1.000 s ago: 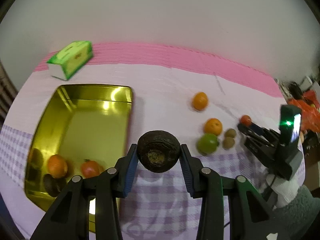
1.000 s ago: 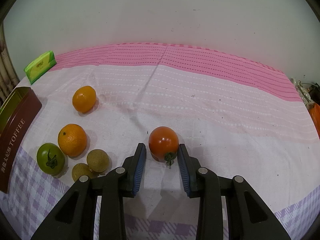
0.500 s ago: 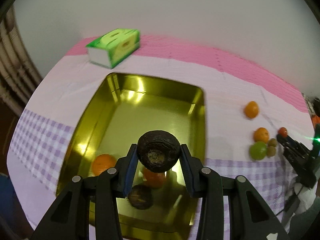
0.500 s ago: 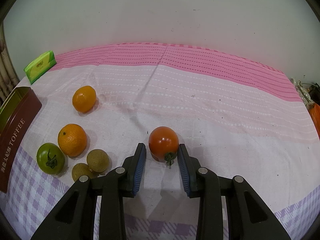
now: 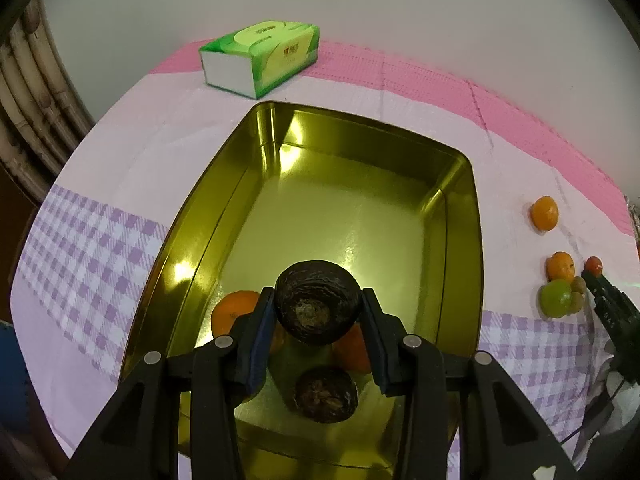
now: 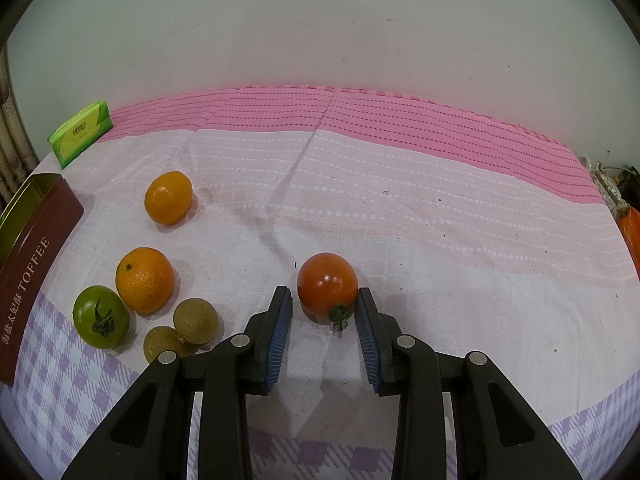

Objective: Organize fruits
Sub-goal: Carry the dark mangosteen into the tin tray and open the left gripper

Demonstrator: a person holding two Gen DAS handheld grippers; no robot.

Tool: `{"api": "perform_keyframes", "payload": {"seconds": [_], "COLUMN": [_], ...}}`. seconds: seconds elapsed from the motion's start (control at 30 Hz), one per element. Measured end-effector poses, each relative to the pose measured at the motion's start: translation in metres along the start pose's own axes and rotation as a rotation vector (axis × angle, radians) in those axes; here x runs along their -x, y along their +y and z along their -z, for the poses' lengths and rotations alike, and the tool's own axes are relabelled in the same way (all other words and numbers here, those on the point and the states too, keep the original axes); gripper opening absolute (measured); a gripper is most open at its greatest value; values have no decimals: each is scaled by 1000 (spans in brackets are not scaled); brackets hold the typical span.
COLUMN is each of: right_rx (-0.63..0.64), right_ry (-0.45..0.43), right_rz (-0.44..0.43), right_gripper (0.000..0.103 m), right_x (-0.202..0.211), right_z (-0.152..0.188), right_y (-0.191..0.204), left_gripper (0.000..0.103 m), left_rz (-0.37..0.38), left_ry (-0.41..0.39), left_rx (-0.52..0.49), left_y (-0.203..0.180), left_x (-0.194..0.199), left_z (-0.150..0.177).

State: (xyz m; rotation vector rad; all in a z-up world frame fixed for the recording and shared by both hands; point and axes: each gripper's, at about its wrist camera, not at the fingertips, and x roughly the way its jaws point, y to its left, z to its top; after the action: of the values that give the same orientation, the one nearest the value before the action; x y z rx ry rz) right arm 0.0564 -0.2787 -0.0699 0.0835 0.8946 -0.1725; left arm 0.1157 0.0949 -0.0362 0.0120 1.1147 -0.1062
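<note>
The left gripper is clenched on a dark wrinkled fruit, one pad on each flank at its widest girth, and holds it in the lower middle of the left wrist view, above the near end of the gold tin. I'd judge that fruit light, with a leathery shell that gives a little; its rough skin should not slip, and the sides are the sensible place to pinch it, as is done here.

In the right wrist view the right gripper sits low in the middle of the frame, jaws apart on either side of the red tomato, which rests on the tablecloth. The pads stand just beside the tomato with a sliver of cloth showing, so nothing is gripped. That tomato looks smooth, glossy and easily bruised; a gentle squeeze across its middle, clear of the stem, seems right.

The tin already holds a second dark fruit and what look like two oranges, one left of the pads, the other mostly hidden. Its far half is bare.

On the cloth at the left of the right wrist view lie two more oranges, a green tomato and two small brownish fruits. A green tissue pack sits beyond the tin.
</note>
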Motion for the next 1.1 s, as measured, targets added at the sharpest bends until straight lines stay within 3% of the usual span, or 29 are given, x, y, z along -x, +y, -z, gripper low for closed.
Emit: {"api": "perform_keyframes", "payload": {"seconds": [1.1], "right_rx": [0], "right_ry": [0], "right_rz": [-2], "right_gripper": [35], "right_x": [0], "right_z": [0], "right_y": [-1], "left_gripper": [39], "left_rz": [-15], "left_ry": [40], "left_rx": [-15], "left_y": [-4], "left_x": [-19], "left_z": [-9]}}
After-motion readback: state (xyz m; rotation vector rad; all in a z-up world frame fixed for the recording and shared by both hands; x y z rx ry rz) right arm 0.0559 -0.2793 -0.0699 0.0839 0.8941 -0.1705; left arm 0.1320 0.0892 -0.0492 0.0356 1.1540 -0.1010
